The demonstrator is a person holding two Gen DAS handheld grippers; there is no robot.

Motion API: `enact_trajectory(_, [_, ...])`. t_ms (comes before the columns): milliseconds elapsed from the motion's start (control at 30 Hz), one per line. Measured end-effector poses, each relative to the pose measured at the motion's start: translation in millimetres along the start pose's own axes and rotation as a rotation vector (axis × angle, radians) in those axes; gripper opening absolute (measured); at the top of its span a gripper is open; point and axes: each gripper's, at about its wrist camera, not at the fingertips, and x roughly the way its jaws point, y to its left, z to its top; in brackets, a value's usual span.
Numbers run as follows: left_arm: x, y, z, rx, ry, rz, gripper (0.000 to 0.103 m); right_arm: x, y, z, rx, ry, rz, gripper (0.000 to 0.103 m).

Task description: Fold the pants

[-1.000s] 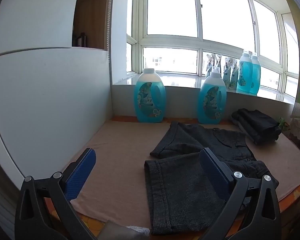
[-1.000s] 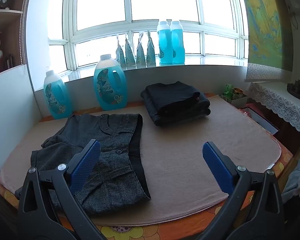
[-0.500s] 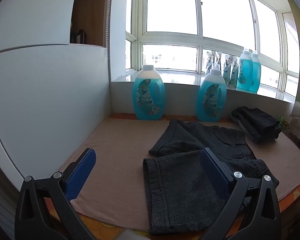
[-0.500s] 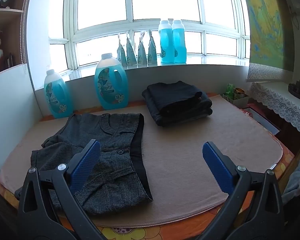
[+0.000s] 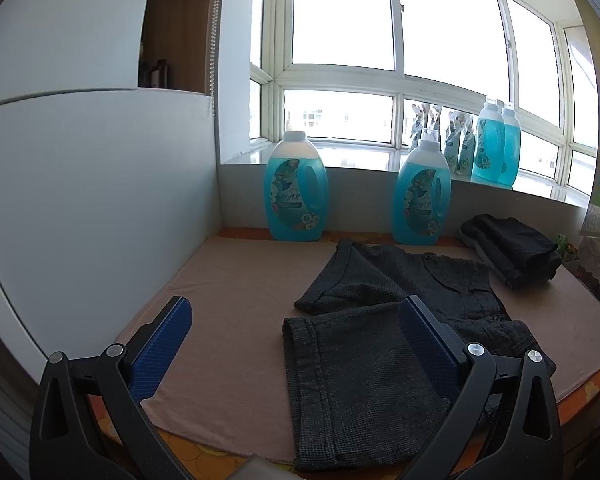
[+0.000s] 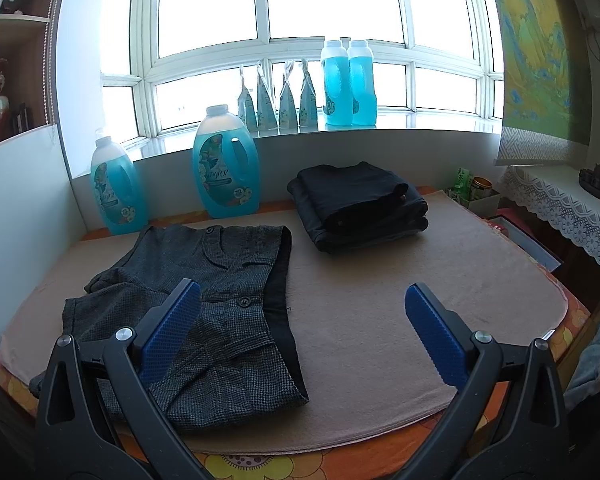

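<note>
Two grippers: left gripper and right gripper held wide open, nothing gripped
Pants: judged soft, limp; hold advised at waistband corners

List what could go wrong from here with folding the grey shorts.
1. The grey shorts lie near the front edge of the beige mat; a pull toward the person could drag them off.
2. Both tongs, left and right, are open and hold nothing; a shallow pinch may catch only the top layer of the overlapping legs.
3. A wide sweep could knock the folded black stack or the blue detergent bottle just behind.
</note>
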Motion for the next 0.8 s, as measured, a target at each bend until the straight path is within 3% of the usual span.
enact_trajectory(800, [-1.4, 0.7, 0.8, -0.007, -0.001, -0.003, 0.103, -0.4, 2.3, -5.6, -0.007, 0.006, 0.011, 0.103])
